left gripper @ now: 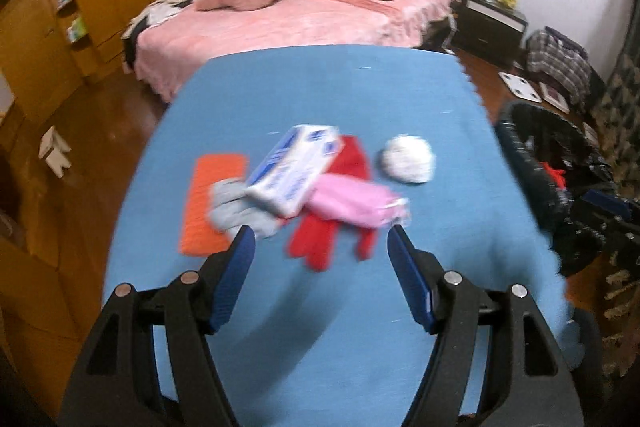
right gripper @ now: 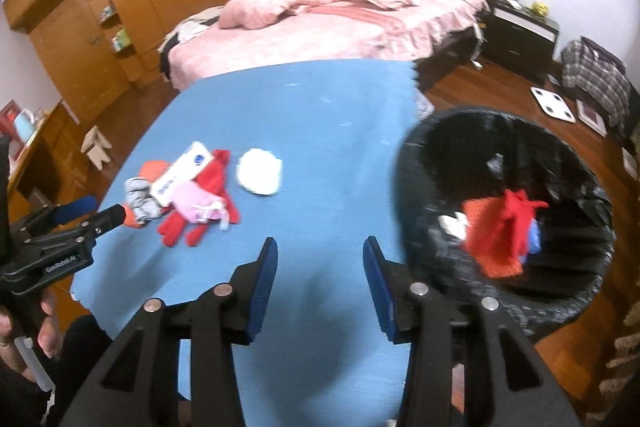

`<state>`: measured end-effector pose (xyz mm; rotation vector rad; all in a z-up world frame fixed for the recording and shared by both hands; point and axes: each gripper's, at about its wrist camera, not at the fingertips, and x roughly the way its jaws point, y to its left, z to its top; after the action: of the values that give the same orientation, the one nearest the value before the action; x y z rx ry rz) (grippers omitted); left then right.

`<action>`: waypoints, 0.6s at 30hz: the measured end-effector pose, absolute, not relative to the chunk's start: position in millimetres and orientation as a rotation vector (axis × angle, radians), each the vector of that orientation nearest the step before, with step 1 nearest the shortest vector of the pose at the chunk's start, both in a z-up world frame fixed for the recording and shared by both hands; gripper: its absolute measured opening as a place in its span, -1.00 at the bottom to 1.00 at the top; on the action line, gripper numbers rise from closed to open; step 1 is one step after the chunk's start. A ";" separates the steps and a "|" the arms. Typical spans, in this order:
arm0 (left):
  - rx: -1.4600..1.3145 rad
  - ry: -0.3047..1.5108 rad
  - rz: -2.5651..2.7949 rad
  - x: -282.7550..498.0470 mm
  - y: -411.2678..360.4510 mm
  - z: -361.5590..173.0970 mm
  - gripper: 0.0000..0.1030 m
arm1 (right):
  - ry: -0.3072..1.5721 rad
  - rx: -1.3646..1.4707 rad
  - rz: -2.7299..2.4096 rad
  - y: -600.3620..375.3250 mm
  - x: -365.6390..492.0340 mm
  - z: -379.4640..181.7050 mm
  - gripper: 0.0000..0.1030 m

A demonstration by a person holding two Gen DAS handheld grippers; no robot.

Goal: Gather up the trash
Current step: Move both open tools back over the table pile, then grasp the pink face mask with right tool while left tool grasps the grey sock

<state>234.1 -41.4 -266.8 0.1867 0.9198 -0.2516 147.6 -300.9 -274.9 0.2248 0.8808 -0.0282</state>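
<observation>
I'd say I'm partway through. The black bag-lined trash bin [right gripper: 508, 211] beside the blue-covered worktop [right gripper: 300, 107] already has an orange knit cloth [right gripper: 486, 239], something red [right gripper: 518, 215] and a white scrap in it. Left on the worktop: a white-and-blue carton [left gripper: 294, 167], pink plastic pack [left gripper: 352, 205], red gloves [left gripper: 332, 223], grey rag [left gripper: 236, 207], orange mat [left gripper: 210, 199] and crumpled white paper ball [left gripper: 408, 159]. Left tongs [left gripper: 320, 231] and right tongs [right gripper: 320, 243] both gape, holding nothing.

Trash pile [right gripper: 188, 195] on table [right gripper: 300, 115]; bin [right gripper: 508, 211] to its right; bed [right gripper: 340, 27] behind.
</observation>
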 end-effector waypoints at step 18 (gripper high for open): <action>0.119 0.932 -0.176 257.1 46.9 -289.5 0.31 | 0.895 0.132 0.051 -195.7 200.2 -295.2 -0.14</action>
<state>257.1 46.9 -289.5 0.1188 0.9323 -0.1762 200.2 -195.7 -295.2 0.1317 0.8954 0.0508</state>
